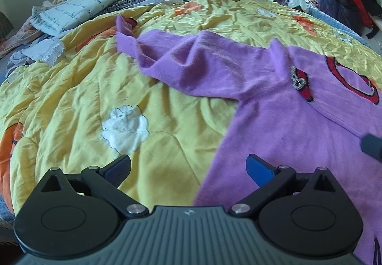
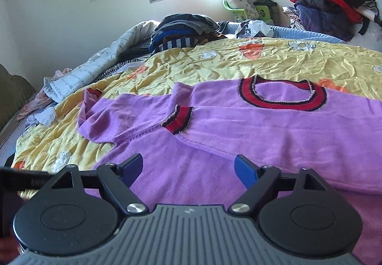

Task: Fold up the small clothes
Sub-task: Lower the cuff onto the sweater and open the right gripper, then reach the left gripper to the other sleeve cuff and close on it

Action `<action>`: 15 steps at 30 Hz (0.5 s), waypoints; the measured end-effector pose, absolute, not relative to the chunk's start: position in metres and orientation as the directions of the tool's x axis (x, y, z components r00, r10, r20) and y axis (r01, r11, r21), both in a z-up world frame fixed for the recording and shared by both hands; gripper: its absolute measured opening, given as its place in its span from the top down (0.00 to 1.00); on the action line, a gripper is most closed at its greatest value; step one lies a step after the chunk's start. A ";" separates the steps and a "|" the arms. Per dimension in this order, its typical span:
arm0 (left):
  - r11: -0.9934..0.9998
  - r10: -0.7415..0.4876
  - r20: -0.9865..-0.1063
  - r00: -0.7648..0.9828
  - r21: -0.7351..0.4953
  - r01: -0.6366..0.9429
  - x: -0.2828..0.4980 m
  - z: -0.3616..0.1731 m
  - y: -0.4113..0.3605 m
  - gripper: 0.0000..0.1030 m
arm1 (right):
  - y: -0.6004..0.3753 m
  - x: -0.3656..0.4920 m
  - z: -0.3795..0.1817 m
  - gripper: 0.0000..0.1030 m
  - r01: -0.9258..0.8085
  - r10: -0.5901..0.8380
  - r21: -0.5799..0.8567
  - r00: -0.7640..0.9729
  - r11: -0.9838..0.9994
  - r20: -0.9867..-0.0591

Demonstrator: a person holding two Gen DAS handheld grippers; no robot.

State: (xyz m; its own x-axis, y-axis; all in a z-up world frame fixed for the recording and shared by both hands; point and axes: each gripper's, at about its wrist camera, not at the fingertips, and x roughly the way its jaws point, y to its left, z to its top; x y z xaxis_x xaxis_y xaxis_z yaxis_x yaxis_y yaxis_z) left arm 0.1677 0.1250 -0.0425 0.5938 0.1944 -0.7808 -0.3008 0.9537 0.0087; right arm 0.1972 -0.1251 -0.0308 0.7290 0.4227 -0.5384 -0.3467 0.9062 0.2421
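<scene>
A small purple sweater (image 2: 262, 126) with a red and black collar (image 2: 281, 98) lies on the yellow quilt (image 2: 238, 59). One sleeve is folded across the body, its red cuff (image 2: 177, 121) on the chest. The other sleeve (image 1: 172, 59) stretches out to the left, rumpled. My left gripper (image 1: 188, 169) is open, above the sweater's left edge (image 1: 224, 140) and the quilt (image 1: 71, 98). My right gripper (image 2: 188, 169) is open and empty, low over the sweater's lower body. A dark part of the right gripper shows at the right edge of the left wrist view (image 1: 371, 143).
A stack of folded dark clothes (image 2: 181, 31) sits at the far end of the bed. A white printed blanket (image 2: 95, 66) is bunched at the left. A pile of red and dark jackets (image 2: 329, 2) is at the back right. A green chair (image 2: 241, 12) stands under the window.
</scene>
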 end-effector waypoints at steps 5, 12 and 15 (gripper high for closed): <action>0.934 0.234 -0.771 0.593 0.008 -0.358 0.185 -0.035 0.159 0.00 | -0.133 0.192 -0.036 0.18 -0.334 0.430 0.272 0.723 0.903 -0.541; 0.886 0.284 -0.734 0.616 -0.044 -0.462 0.221 -0.012 0.221 0.00 | -0.138 0.190 -0.044 0.17 -0.319 0.434 0.297 0.715 0.900 -0.547; 0.865 0.323 -0.735 0.596 -0.026 -0.501 0.247 -0.008 0.243 0.00 | -0.139 0.189 -0.047 0.17 -0.313 0.435 0.306 0.712 0.899 -0.551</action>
